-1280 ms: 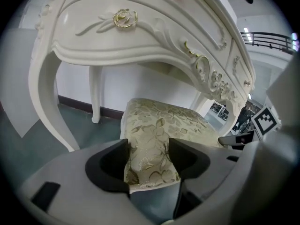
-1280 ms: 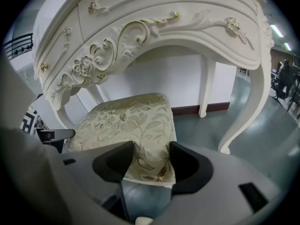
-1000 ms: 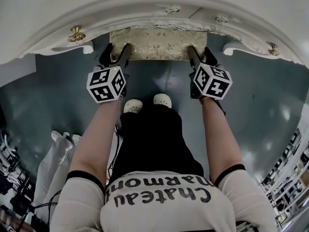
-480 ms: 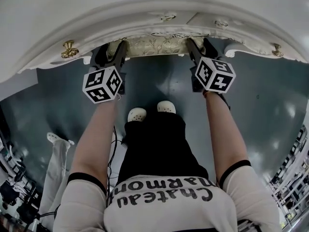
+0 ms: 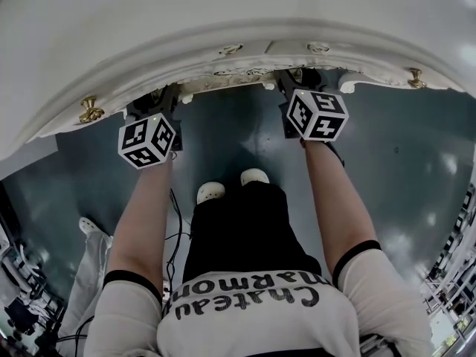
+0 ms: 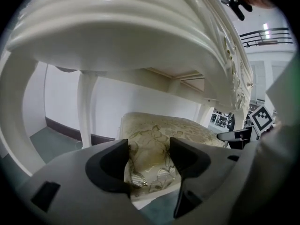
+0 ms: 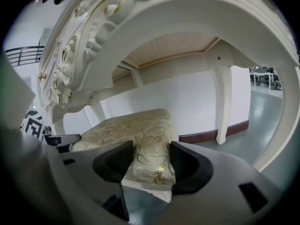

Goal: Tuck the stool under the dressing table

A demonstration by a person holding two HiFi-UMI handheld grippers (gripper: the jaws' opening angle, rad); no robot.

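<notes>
Head view: the person's arms stretch forward over the dark floor (image 5: 238,129). The left tongs (image 5: 165,97) and right tongs (image 5: 292,82) reach in under the curved front rim of the white dressing table (image 5: 238,21), each marker cube just outside that rim. A brass knob (image 5: 91,110) sits on the front near the left corner. Two white shoes (image 5: 210,193) show between the arms.

Left gripper view: the jaws are clenched on the near edge of the stool (image 6: 161,128), their dark pads pressed against the gold-patterned cushion at its left corner. The stool stands on the floor beneath the dressing table's top, to the right of a slim white leg (image 6: 87,109), with a white wall behind.

Right gripper view: these jaws likewise clasp the cushion at its right near corner. The seat lies under the carved arch of the front, with another leg (image 7: 223,102) well to the right.
</notes>
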